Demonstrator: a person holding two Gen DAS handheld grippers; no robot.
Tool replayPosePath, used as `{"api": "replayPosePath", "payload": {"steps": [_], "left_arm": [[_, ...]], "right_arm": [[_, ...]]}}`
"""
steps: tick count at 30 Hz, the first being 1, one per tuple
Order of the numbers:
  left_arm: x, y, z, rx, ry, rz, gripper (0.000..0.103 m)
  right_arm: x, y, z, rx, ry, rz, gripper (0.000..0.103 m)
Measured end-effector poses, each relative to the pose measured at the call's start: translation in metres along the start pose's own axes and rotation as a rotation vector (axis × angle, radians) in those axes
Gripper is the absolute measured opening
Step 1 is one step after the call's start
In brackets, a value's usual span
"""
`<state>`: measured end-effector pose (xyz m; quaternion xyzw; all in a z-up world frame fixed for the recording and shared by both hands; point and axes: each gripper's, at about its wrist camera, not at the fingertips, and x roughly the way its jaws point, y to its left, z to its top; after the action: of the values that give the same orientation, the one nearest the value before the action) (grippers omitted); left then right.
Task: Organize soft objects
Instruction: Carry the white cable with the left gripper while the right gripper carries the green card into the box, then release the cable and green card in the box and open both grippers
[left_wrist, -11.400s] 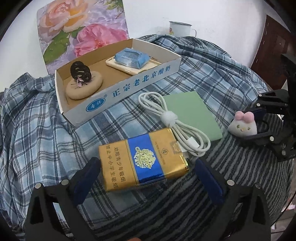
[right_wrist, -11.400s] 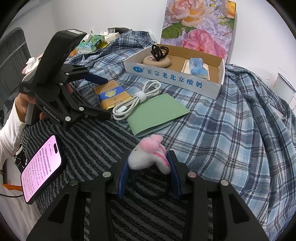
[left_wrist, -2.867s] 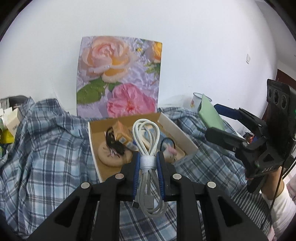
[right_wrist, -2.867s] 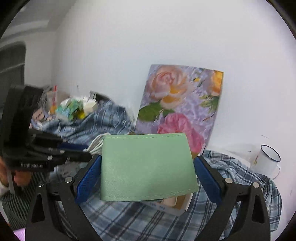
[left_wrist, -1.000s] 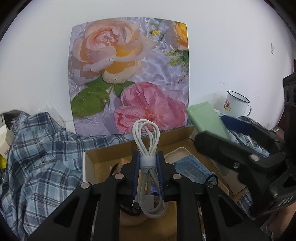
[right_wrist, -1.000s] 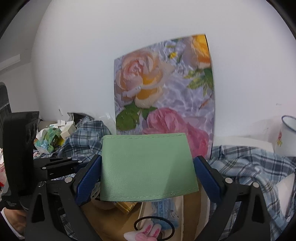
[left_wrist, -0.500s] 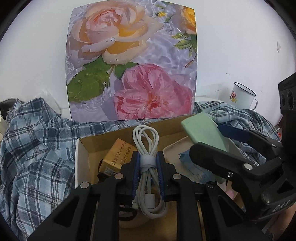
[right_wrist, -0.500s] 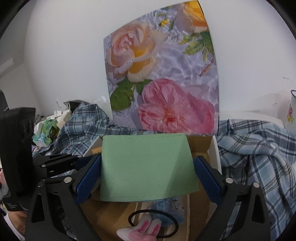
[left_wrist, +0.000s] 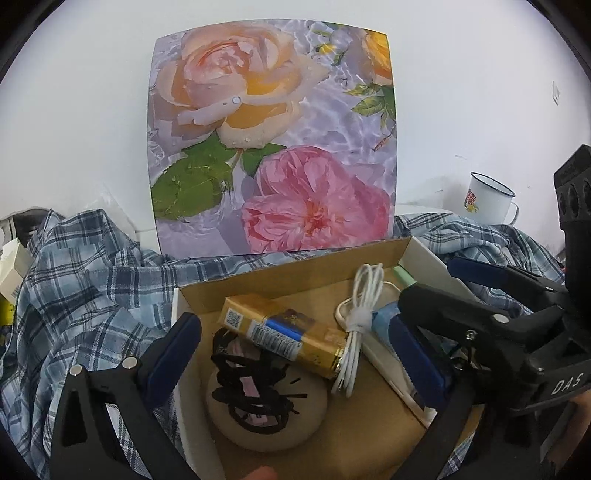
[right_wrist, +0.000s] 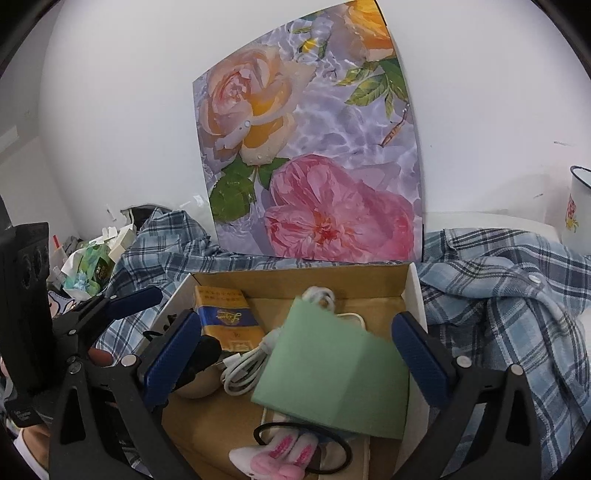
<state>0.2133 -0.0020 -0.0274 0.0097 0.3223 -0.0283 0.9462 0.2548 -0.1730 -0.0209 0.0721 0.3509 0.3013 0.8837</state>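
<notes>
Left gripper (left_wrist: 295, 365) jaws opening, nothing between: white cable (left_wrist: 356, 325) now dropped in box (left_wrist: 288, 271), at 1 o'clock of yellow pack (left_wrist: 284, 332). Right gripper (right_wrist: 295, 358) jaws opening, green pouch (right_wrist: 332, 373) released, lying loose over cable. Both items boxed; hands free to withdraw.

box (left_wrist: 280, 275): brown matt cardboard inside, white smooth outer walls
green pouch (right_wrist: 332, 373): matt, finely grained, leather-like, stitched edge
cable (left_wrist: 356, 325): white smooth plastic, slightly glossy
cigarette pack (left_wrist: 284, 334): gold and blue, glossy film wrap
plaid shirt (left_wrist: 85, 280): soft woven cloth, rumpled
rose picture (left_wrist: 273, 136): smooth printed sheet, faint sheen
mug (left_wrist: 489, 199): white glossy enamel
left tool (left_wrist: 295, 354): black matt plastic, blue textured pads (left_wrist: 173, 354), metal screws
plush hair tie (right_wrist: 277, 456): fuzzy fabric
</notes>
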Motion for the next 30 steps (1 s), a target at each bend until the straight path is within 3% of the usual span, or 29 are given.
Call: {"api": "replayPosePath", "payload": {"steps": [10,21,30], "left_arm": [[-0.016,0.012,0.002,-0.03,-0.049,-0.014,0.103],[-0.048,0.027,0.011,-0.075,-0.132,-0.021,0.103],[-0.058,0.026,0.011,-0.062,-0.152,-0.019,0.103]], "right_arm": [[-0.013,0.004,0.003,-0.018,-0.044,-0.001,0.103],[-0.048,0.01,0.009,-0.043,-0.161,-0.049,0.103],[-0.058,0.021,0.011,-0.079,-0.189,-0.023,0.103]]}}
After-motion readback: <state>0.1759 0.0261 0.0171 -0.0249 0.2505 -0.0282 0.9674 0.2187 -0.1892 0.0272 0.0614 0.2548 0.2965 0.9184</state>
